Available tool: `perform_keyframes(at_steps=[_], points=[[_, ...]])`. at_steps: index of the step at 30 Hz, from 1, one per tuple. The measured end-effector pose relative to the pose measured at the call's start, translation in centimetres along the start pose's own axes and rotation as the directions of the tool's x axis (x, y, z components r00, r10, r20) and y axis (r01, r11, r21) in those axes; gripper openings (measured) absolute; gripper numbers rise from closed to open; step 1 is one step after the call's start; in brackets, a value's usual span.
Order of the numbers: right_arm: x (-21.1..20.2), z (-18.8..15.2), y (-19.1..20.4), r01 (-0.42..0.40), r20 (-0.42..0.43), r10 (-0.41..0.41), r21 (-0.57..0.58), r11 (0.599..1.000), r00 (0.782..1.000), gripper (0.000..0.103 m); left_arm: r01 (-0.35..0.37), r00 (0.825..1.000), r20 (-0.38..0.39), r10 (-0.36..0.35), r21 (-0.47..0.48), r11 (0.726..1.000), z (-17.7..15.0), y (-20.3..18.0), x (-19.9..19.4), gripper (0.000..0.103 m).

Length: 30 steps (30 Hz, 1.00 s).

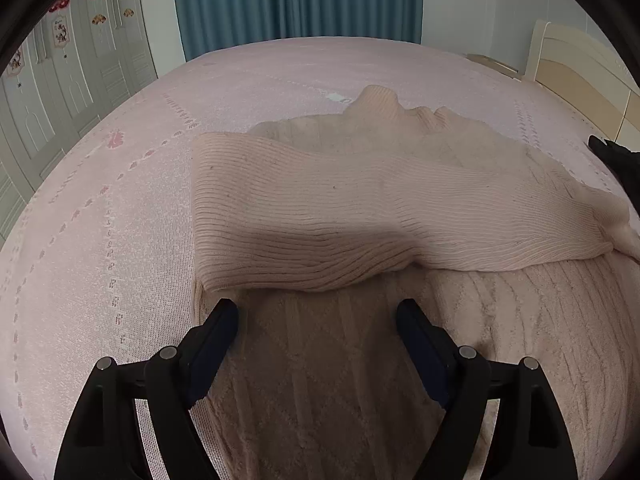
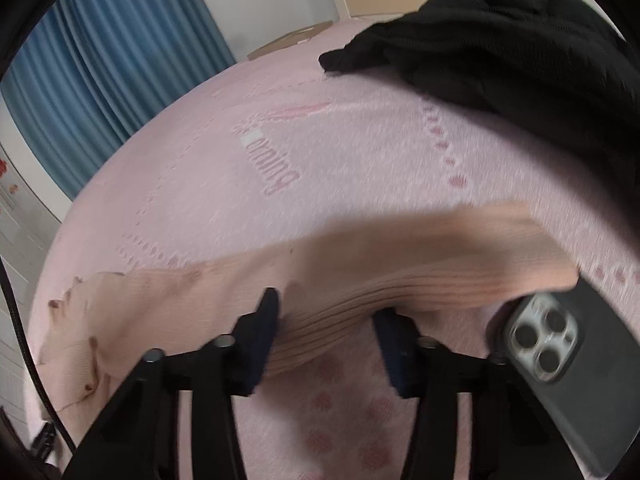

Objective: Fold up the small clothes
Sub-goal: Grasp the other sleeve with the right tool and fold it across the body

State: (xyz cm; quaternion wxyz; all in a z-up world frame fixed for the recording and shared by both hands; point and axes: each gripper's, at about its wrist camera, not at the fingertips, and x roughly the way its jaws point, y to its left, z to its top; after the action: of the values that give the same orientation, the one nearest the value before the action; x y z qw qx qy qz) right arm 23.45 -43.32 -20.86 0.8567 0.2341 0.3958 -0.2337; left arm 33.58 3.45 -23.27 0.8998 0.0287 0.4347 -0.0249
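Observation:
A beige knit sweater [image 1: 340, 208] lies on the pink bedspread [image 1: 100, 240], with a ribbed sleeve folded across its body. My left gripper [image 1: 318, 312] is open and empty, its fingers just above the sweater's body below the folded sleeve. In the right wrist view my right gripper [image 2: 328, 312] is open, with the ribbed cuff end of the other sleeve [image 2: 400, 276] lying between its fingers; the view is blurred by motion and I cannot tell whether the pads touch it.
A black garment [image 2: 520, 60] lies on the bed at the far right, and its edge shows in the left wrist view [image 1: 616, 160]. A phone [image 2: 560, 344] lies by the right gripper. Blue curtains [image 1: 296, 0], a wardrobe [image 1: 60, 92] and a headboard [image 1: 580, 68] surround the bed.

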Motion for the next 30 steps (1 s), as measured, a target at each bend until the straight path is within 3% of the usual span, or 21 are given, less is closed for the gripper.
perform_keyframes(at_steps=[3,4,8,16,21,25,30], points=[[0.4,0.8,0.0,0.077,0.033,-0.076,-0.049,0.996,0.997,0.028,-0.003,1.000,-0.001,0.003,0.000,1.000,0.0,0.0,0.1,0.083],[0.5,1.0,-0.1,0.094,0.039,-0.092,-0.057,0.994,0.995,0.012,-0.003,1.000,-0.001,0.003,0.000,1.000,0.0,-0.1,0.0,0.083],[-0.3,1.2,0.4,0.120,0.081,-0.112,-0.095,0.988,0.990,0.010,0.001,1.000,-0.001,-0.001,-0.003,1.000,-0.1,0.0,0.1,0.083],[-5.3,2.0,5.9,0.169,0.195,-0.130,-0.197,0.966,0.972,0.009,0.026,1.000,-0.001,-0.027,-0.035,0.999,-0.2,0.5,-0.1,0.084],[-9.0,2.0,11.8,0.169,0.272,-0.088,-0.290,0.942,0.958,0.009,0.035,0.999,0.018,-0.033,-0.161,0.986,-0.4,3.1,-1.3,0.084],[-11.5,1.0,17.8,0.178,0.342,-0.040,-0.383,0.906,0.939,0.009,0.107,0.994,0.034,-0.101,-0.320,0.941,-1.5,7.6,-2.9,0.084],[-13.9,-1.2,26.8,0.111,0.350,0.075,-0.482,0.869,0.934,0.009,0.078,0.996,0.060,-0.061,-0.346,0.935,-2.8,11.6,-5.3,0.084]])
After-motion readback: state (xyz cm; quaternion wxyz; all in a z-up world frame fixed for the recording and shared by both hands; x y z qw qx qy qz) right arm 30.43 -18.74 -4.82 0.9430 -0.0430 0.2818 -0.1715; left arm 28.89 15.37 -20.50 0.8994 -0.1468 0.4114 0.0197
